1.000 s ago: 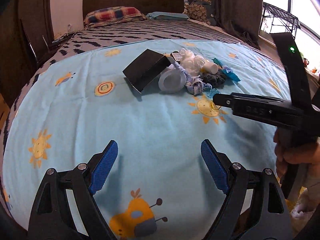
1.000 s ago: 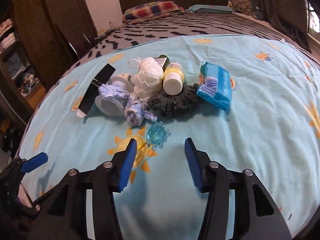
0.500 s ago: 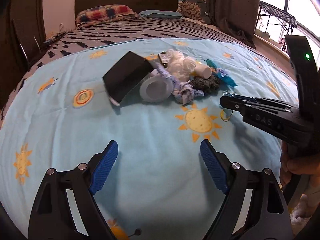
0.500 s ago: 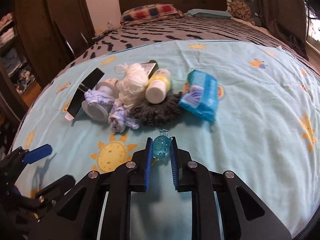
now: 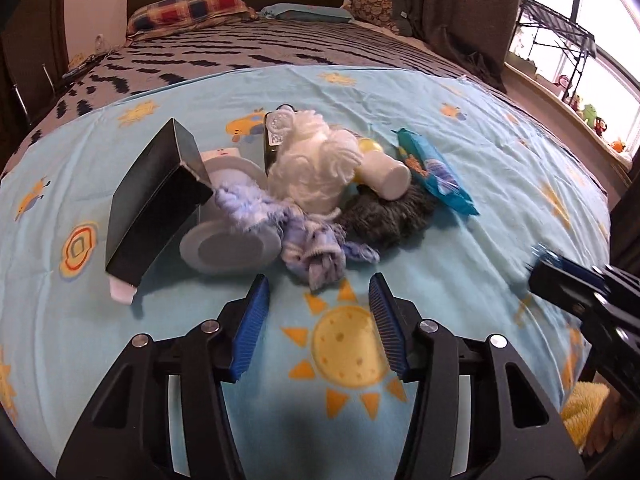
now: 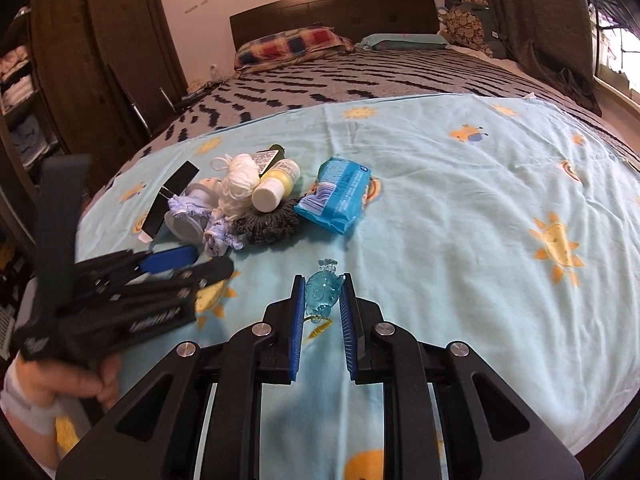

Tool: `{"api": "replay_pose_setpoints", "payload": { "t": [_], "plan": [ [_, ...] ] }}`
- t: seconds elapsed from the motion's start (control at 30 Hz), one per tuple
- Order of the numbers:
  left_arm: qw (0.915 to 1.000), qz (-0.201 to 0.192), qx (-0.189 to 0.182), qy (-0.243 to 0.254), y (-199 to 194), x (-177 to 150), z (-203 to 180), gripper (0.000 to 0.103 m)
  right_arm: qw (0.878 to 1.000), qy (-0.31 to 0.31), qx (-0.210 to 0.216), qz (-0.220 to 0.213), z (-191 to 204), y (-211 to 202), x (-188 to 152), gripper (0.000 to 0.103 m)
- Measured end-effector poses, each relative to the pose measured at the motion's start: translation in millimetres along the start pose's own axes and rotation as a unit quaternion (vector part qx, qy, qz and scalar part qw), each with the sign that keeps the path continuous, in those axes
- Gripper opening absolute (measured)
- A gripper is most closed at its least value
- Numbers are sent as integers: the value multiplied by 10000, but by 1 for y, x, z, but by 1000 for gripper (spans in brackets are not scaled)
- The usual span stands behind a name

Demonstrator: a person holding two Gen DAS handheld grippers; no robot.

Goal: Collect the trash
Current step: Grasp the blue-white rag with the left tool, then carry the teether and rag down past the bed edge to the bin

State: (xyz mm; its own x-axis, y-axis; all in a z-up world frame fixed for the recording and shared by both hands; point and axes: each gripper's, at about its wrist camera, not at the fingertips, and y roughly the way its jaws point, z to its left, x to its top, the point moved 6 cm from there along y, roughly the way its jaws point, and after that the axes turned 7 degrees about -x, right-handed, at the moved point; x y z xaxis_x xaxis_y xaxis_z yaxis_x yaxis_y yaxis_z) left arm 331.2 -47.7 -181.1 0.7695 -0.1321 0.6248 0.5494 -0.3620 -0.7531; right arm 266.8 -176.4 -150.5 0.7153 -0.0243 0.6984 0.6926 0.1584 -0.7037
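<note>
A pile of trash lies on the light blue bedsheet (image 5: 400, 92): a black box (image 5: 152, 200), a grey lid (image 5: 230, 246), a purple-blue rag (image 5: 316, 252), white yarn (image 5: 320, 164), a yellow bottle with a white cap (image 5: 386, 176), grey yarn (image 5: 384, 216) and a blue packet (image 5: 436, 172). My left gripper (image 5: 318, 300) is open, just short of the rag. My right gripper (image 6: 322, 296) is shut on a clear blue plastic trinket (image 6: 321, 293), held above the sheet, away from the pile (image 6: 248, 196). It shows blurred at the right edge of the left wrist view (image 5: 560, 276).
The bed runs back to a striped blanket (image 6: 360, 76), pillows (image 6: 288, 42) and a dark headboard (image 6: 332, 10). A dark wardrobe (image 6: 88, 60) stands left, curtains (image 5: 452, 8) and a window shelf with toys (image 5: 576, 92) right.
My right gripper closed on the blue trinket and lifted it back from the pile. My left gripper moved forward to the rag and narrowed its jaws.
</note>
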Motion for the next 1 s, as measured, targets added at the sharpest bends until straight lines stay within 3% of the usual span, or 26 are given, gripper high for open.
{"api": "replay_pose_setpoints", "payload": {
  "t": [0.07,0.2,0.3,0.5,1.0],
  "plan": [
    [10000,10,18,-50,4,6,3,47,10000,21,41,3,-5,-4,-3,18],
    [10000,30,29,-9,7,13,4,29,10000,45,16,23,-13,-8,-11,18],
    [10000,13,52,80,4,10,1,25,10000,69,52,35,-17,-11,-18,18],
    [9997,-28,0,237,-17,-10,-9,24,9999,-59,91,-26,-11,-24,-32,18],
    [9985,-303,-242,380,-111,-107,-46,24,9988,-297,386,-41,19,-68,-78,18]
  ]
}}
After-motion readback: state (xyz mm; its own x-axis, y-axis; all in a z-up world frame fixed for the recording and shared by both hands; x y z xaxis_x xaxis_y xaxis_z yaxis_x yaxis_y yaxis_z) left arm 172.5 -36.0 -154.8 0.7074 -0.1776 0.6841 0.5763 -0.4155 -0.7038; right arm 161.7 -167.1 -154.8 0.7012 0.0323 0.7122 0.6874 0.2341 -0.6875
